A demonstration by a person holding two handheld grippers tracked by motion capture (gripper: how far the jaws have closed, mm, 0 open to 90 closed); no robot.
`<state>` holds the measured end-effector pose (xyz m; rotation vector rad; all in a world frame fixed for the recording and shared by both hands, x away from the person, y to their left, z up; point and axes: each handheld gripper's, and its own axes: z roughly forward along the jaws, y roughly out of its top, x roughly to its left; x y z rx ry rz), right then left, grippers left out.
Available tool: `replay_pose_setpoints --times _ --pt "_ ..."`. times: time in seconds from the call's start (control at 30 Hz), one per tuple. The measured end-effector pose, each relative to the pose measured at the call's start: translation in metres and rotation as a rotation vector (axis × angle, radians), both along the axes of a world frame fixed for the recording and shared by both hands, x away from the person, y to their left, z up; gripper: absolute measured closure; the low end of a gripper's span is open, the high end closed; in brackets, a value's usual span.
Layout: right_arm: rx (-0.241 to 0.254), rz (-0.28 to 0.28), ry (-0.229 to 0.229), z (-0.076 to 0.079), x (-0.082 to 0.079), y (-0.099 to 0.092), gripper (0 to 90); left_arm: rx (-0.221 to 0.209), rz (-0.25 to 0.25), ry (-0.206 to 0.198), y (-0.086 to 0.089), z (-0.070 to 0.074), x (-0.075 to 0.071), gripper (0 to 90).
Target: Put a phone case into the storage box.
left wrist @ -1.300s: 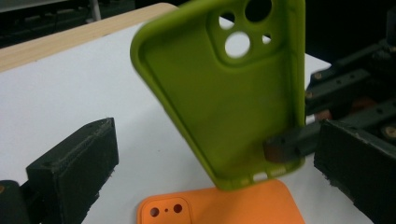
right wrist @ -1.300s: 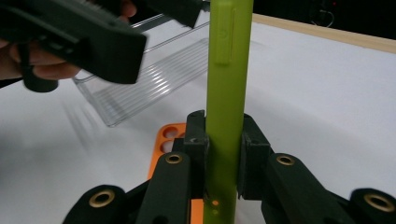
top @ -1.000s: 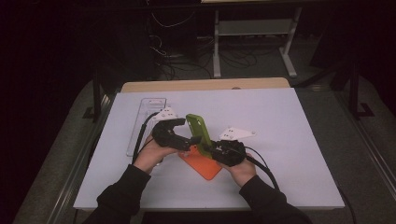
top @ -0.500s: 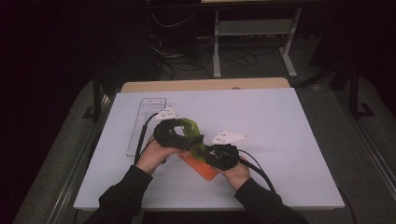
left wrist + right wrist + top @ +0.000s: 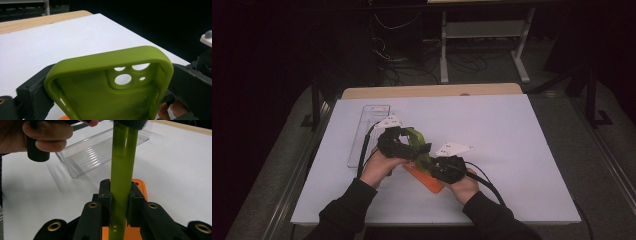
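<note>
Right now, as I see it from my station —
Green case: I have the green phone case (image 5: 418,146) lifted above the white table (image 5: 522,150), between both grippers, its open inside facing the left gripper view, camera holes near the top
Left gripper: my left gripper (image 5: 411,150) spans the case's width, one jaw on each long side; the jaws have just been closing in on it and press its edges — grasping the case
Right gripper: my right gripper (image 5: 119,200) is clenched on the case's thin lower edge, pads tight on both faces
Orange case: the orange phone case (image 5: 428,178) lies flat on the table just under both grippers
Clear tray: the clear plastic tray (image 5: 367,131) sits beside my left hand (image 5: 379,164), towards the table's left edge
</note>
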<state>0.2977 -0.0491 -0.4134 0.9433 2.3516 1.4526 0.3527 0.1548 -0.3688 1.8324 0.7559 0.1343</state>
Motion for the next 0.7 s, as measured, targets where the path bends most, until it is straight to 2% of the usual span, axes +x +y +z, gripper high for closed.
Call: replay_pose_setpoints --times 0.1,0.23,0.7 --pt "-0.005 -0.001 -0.003 0.0002 -0.0003 0.0005 75.5 -0.023 0.018 0.007 0.0023 0.0021 -0.0016 8.2" --pt "-0.003 0.000 -0.009 0.0013 -0.0010 0.0009 75.5 -0.030 0.027 -0.004 0.0030 0.0044 -0.0030 13.1" --pt "-0.014 -0.003 -0.019 0.0026 -0.0008 0.0013 73.0 -0.011 0.029 -0.010 0.0031 0.0085 -0.0043 14.6"
